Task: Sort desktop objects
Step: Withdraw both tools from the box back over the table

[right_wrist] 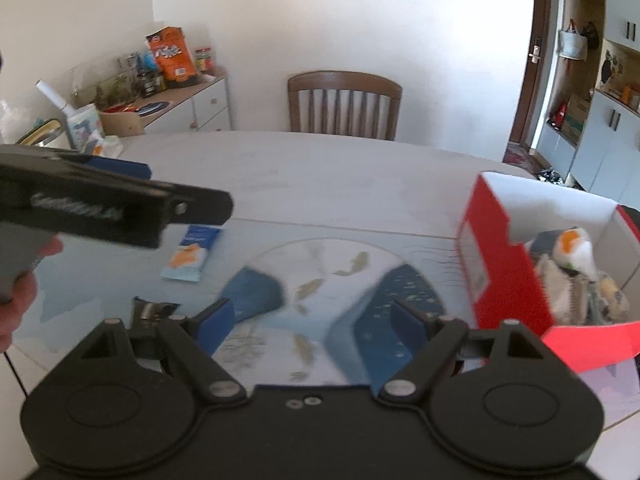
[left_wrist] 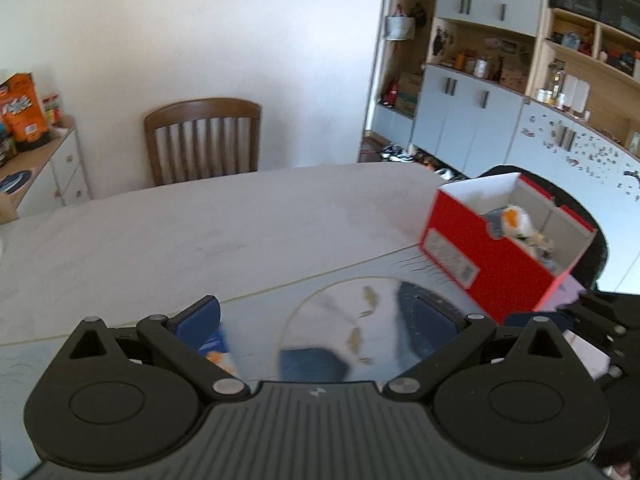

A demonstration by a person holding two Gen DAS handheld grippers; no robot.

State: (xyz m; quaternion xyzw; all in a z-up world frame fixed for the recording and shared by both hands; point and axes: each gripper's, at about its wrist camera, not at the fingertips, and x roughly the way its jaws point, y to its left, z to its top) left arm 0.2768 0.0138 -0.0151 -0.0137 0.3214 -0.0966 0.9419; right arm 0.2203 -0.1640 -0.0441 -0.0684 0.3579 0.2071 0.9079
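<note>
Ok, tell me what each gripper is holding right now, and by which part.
Nothing. The left gripper and the right gripper both stand open over the mat, with no object between their fingers.

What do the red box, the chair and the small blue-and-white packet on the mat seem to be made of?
Red box: likely cardboard, matte red outside and plain white inside, with thin folded walls and a bent flap.
Chair: apparently wood, brown with a slight sheen, built from slats.
Packet: probably thin plastic film or coated paper, flat and printed; blur leaves it open.
</note>
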